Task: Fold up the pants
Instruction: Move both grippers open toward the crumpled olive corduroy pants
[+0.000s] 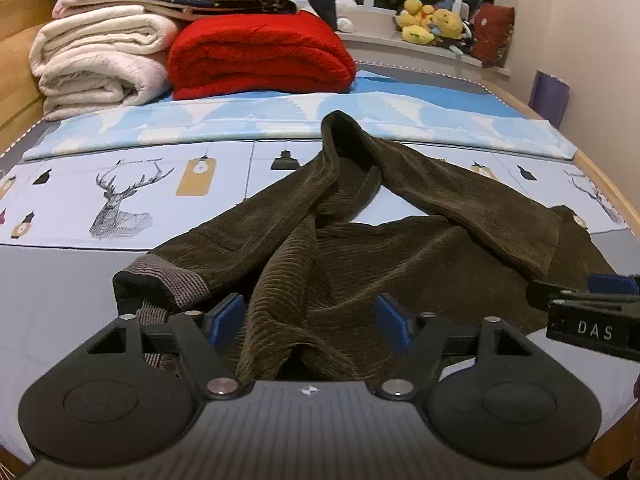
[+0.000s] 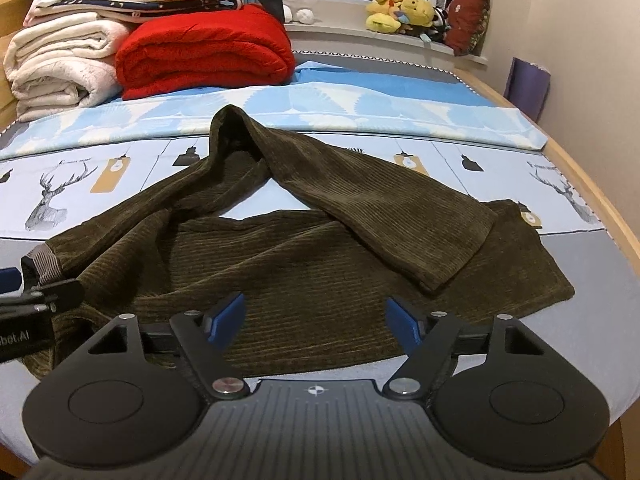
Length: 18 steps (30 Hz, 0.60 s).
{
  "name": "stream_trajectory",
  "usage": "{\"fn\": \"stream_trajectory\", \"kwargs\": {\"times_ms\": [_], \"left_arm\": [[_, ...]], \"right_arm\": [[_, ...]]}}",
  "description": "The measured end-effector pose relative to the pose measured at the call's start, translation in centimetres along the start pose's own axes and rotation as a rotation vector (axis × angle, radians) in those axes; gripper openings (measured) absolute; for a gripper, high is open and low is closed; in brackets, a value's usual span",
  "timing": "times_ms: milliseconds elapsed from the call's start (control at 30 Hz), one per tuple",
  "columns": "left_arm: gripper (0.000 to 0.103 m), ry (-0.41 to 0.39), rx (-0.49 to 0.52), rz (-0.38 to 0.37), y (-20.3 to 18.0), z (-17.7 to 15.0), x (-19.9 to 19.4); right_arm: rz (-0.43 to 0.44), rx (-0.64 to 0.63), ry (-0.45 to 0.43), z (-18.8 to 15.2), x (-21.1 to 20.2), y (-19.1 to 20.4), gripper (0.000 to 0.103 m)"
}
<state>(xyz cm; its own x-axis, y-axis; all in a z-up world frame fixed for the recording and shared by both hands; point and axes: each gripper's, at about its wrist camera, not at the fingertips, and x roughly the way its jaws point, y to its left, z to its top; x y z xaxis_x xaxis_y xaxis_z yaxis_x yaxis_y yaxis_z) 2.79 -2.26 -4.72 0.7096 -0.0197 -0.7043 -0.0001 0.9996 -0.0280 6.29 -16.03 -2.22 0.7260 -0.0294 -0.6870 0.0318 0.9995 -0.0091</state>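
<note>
Dark olive corduroy pants [image 1: 384,248] lie crumpled on the bed, one leg bent back over the other, a grey ribbed cuff [image 1: 168,280] at the near left. They also show in the right wrist view [image 2: 320,264]. My left gripper [image 1: 310,320] is open, its blue pads either side of a bunched fold of the pants at the near edge. My right gripper [image 2: 314,320] is open, low over the pants' near edge. The right gripper's tip shows at the left view's right edge [image 1: 592,304].
Folded cream blankets [image 1: 100,60] and a red blanket [image 1: 260,52] are stacked at the bed's far left. A folded blue sheet [image 1: 280,128] lies across the bed behind the pants. Plush toys [image 1: 432,20] sit on the window sill. A wooden bed frame [image 1: 608,184] runs along the right.
</note>
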Motion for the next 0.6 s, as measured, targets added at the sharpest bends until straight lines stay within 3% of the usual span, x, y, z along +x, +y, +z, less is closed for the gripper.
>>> {"fn": "stream_trajectory", "kwargs": {"times_ms": [133, 600], "left_arm": [[0.064, 0.009, -0.011, -0.007, 0.4, 0.1, 0.1], [0.063, 0.011, -0.007, -0.03, 0.5, 0.1, 0.2]], "right_arm": [[-0.01, -0.004, -0.003, -0.1, 0.9, 0.4, 0.076], [-0.019, -0.012, 0.007, 0.0, 2.6, 1.1, 0.076]]}}
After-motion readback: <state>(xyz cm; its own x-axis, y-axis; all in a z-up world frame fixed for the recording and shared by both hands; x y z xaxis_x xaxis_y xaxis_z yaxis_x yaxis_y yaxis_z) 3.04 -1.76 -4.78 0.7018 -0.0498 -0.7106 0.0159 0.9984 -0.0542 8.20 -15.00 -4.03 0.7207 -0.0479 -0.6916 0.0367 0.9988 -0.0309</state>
